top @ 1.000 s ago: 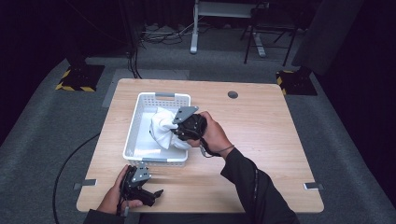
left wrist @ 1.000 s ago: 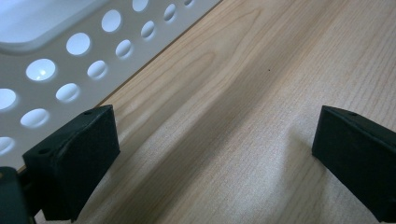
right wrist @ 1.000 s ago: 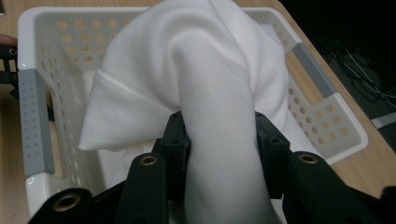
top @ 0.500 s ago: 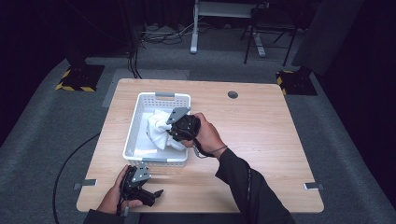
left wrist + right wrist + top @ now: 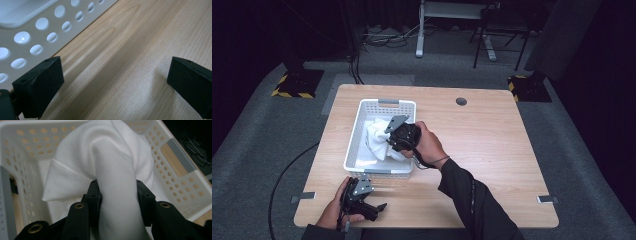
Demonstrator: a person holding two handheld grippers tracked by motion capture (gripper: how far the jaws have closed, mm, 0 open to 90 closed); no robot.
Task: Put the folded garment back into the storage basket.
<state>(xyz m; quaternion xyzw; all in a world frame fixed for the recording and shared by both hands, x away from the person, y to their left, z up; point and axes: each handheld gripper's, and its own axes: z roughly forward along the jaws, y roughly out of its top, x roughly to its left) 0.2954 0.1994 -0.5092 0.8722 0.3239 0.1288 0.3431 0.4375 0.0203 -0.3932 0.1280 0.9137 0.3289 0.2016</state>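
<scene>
**White cloth held in basket; left tool idle on table**

Item 1. Soft white folded cloth (image 5: 110,170). Location: inside the white perforated plastic basket (image 5: 353,135), bunched toward the basket's middle and right half in the high view (image 5: 377,137). A thick fold of it rises between the jaws of the right gripper; the rest drapes down onto the basket floor.

Item 2. Right gripper (image 5: 399,136), black, hand-held, grey three-cornered plate on top. Position: over the basket's right half, reaching in from the right rim. State: jaws clamped on the fold of cloth, one jaw on each side of it, as seen in the right gripper view (image 5: 117,195).

Item 3. Left gripper (image 5: 367,207), black, hand-held. Position: on the light wooden table (image 5: 492,150) near its front edge, just in front of the basket's near wall. State: jaws spread wide, nothing between them but bare tabletop (image 5: 115,72); the basket's holed wall (image 5: 37,30) stands just beside the left-hand jaw.

Item 4. Basket, rectangular, with grey handle inserts at both short ends (image 5: 178,152). Position: left half of the table, long side running away from the person.
</scene>
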